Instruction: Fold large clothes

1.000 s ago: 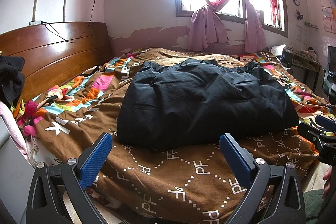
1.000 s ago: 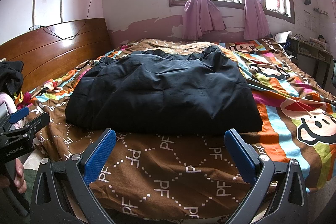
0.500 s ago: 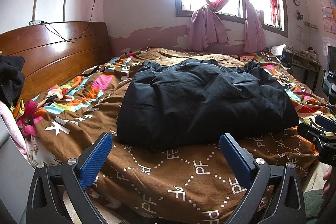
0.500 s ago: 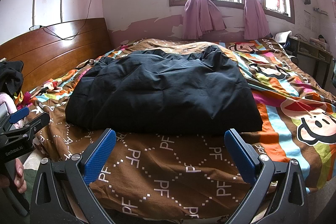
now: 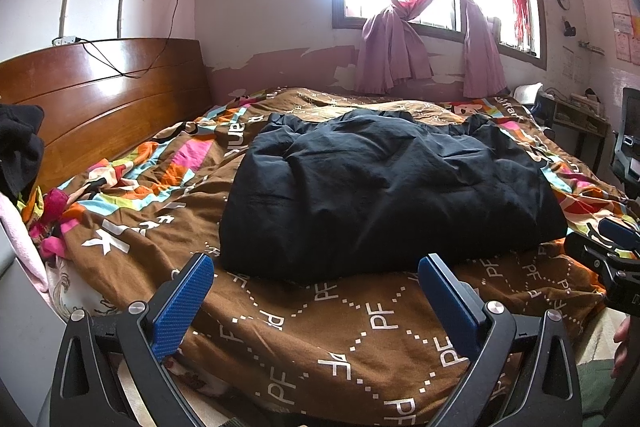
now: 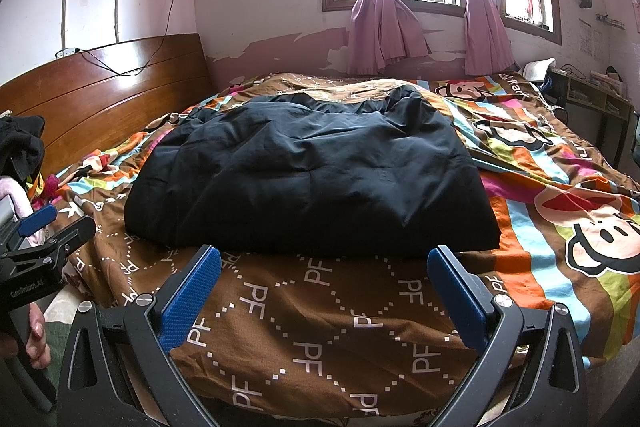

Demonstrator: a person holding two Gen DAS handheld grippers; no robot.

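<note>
Nothing's moved since earlier: black jacket (image 5: 384, 191) lies bundled mid-bed on the quilt (image 5: 360, 331), "PF" print all over. Left claw (image 5: 316, 301) wide, empty; right claw (image 6: 324, 293) same. Right view only: "GenRobot.AI" at 9 o'clock.

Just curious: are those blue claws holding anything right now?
No. The left claw and right claw are open and empty, short of the black jacket.
</note>
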